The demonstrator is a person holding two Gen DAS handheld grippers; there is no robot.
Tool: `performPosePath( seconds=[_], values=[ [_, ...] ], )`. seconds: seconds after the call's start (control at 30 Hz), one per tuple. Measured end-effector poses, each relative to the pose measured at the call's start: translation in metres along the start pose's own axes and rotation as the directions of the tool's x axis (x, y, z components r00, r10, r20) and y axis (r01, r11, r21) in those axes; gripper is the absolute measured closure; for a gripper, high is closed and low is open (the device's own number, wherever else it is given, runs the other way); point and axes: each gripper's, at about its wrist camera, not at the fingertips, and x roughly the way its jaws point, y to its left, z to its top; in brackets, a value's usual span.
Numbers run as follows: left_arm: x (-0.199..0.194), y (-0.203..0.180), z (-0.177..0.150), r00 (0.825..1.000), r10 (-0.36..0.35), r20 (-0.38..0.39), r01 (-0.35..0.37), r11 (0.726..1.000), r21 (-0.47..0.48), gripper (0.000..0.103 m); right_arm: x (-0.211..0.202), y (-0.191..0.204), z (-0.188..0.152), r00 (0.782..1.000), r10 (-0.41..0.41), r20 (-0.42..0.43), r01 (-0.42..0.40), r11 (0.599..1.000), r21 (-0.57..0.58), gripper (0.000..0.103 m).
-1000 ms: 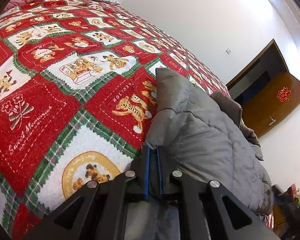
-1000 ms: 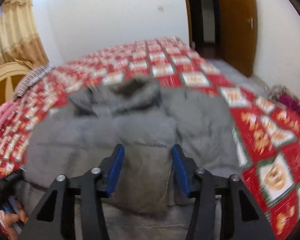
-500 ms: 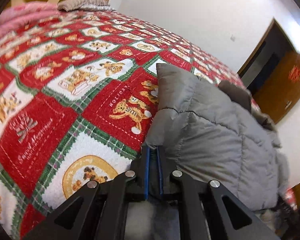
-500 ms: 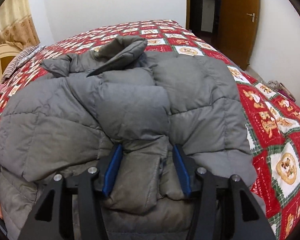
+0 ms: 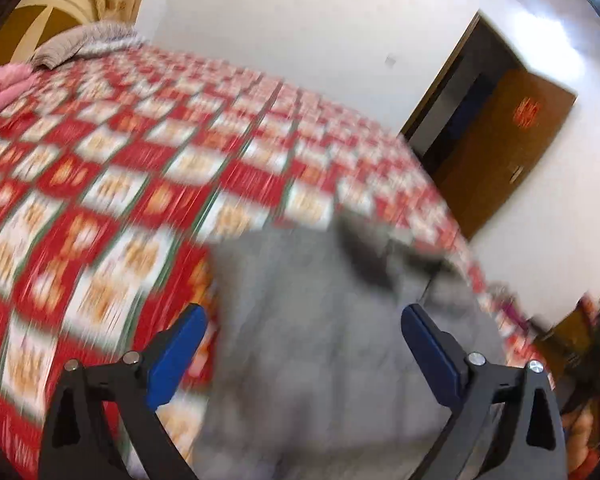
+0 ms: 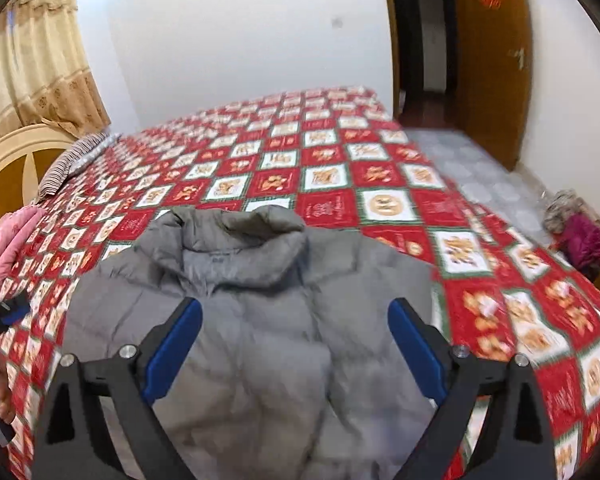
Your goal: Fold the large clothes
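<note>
While the grey jacket (image 6: 268,320) lies on the bed (image 6: 340,184), left claw (image 5: 304,320) and right claw (image 6: 294,316) hover over it, spread wide, holding nothing.

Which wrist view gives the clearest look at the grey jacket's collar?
The right wrist view: the collar sits sharp at the top of the grey jacket on the bedspread. The left wrist view is motion-blurred; the jacket is a grey smear there.
</note>
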Motion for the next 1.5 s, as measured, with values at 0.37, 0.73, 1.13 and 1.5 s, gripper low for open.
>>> performPosePath(
  seconds=[0.37,0.73,1.13,1.5],
  values=[
    [0.189,-0.031,0.041,0.939,-0.012,-0.343,-0.032,0.992,-0.122,0.005,0.138,-0.001,0.023,0.966,0.017,-0.258,-0.004,0.999,0.051,0.064],
    [0.195,-0.051,0.014,0.943,-0.082,-0.322,0.092,0.996,0.018,0.089,0.133,-0.024,-0.005,0.976,0.031,-0.216,-0.023,0.999,0.038,0.086],
    [0.188,0.015,-0.008,0.989,0.096,-0.115,-0.1,0.995,-0.023,0.101,0.135,-0.014,-0.021,0.991,-0.042,-0.124,0.036,0.998,-0.049,0.082],
    [0.157,0.023,0.005,0.988,-0.113,-0.103,0.092,0.977,-0.193,0.1,0.049,-0.014,0.034,0.997,-0.064,0.033,0.065,0.997,-0.036,0.028]
  ],
)
